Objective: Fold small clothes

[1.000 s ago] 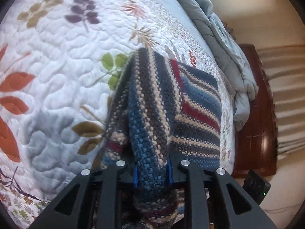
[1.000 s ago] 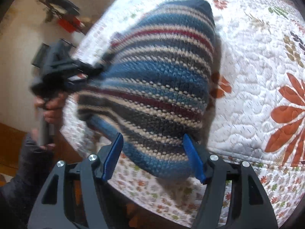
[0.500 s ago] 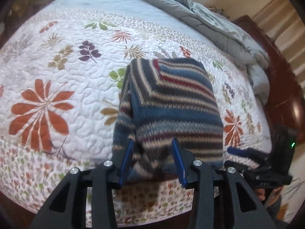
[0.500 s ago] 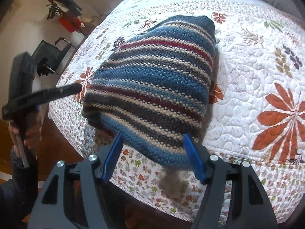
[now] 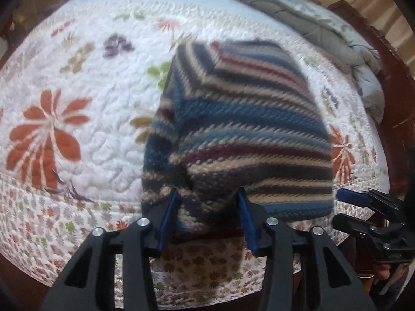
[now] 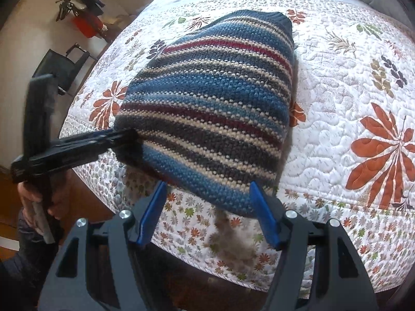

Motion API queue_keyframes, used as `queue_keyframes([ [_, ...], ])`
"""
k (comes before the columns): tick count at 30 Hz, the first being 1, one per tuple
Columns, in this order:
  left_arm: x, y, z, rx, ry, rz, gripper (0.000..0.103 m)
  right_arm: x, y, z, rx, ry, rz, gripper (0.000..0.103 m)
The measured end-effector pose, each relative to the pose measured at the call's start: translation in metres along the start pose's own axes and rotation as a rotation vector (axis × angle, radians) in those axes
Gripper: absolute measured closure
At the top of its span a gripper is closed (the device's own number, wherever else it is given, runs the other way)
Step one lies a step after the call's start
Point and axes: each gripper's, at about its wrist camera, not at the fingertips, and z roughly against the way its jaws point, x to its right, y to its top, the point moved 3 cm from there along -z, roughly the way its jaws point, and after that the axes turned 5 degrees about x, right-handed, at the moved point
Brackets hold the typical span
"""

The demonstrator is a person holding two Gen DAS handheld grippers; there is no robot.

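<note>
A folded knitted sweater [image 5: 246, 119] with blue, cream, dark grey and red stripes lies on the white quilted bedspread [image 5: 90, 129], close to the bed's near edge. My left gripper [image 5: 207, 194] grips the sweater's near left corner, its jaws closing and the knit bunched between the blue pads. The right wrist view shows this left gripper [image 6: 124, 137] coming in from the left onto the corner of the sweater [image 6: 212, 108]. My right gripper [image 6: 207, 185] is open, its pads on either side of the near right edge, not pressing. The left wrist view catches the right gripper [image 5: 342, 210] at the far right.
A grey duvet [image 5: 324, 26] is bunched along the bed's far side, beside a dark wooden bed frame [image 5: 394, 90]. A black chair [image 6: 59, 67] and a coat stand with a red item [image 6: 85, 23] stand on the floor beyond. A hand [image 6: 31, 199] holds the left gripper's handle.
The left gripper let go of the raised fold, drew back to the sweater's near left corner with wider jaws, then narrowed on it. The right gripper stayed open and barely moved.
</note>
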Motion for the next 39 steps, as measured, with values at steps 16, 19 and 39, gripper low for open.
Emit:
queue_keyframes([
  [16,-0.041,-0.014,-0.010,-0.041,-0.034,0.102,0.088,0.014,-0.006,-0.022,-0.046,-0.026,-0.041,0.037],
  [19,-0.030,-0.013,-0.022,-0.040,0.001,0.069,0.088,0.023,-0.012,-0.040,-0.077,-0.072,-0.050,0.035],
  [39,-0.039,0.066,0.079,0.191,0.068,0.139,0.067,0.075,0.104,-0.003,0.045,0.005,-0.122,0.028],
])
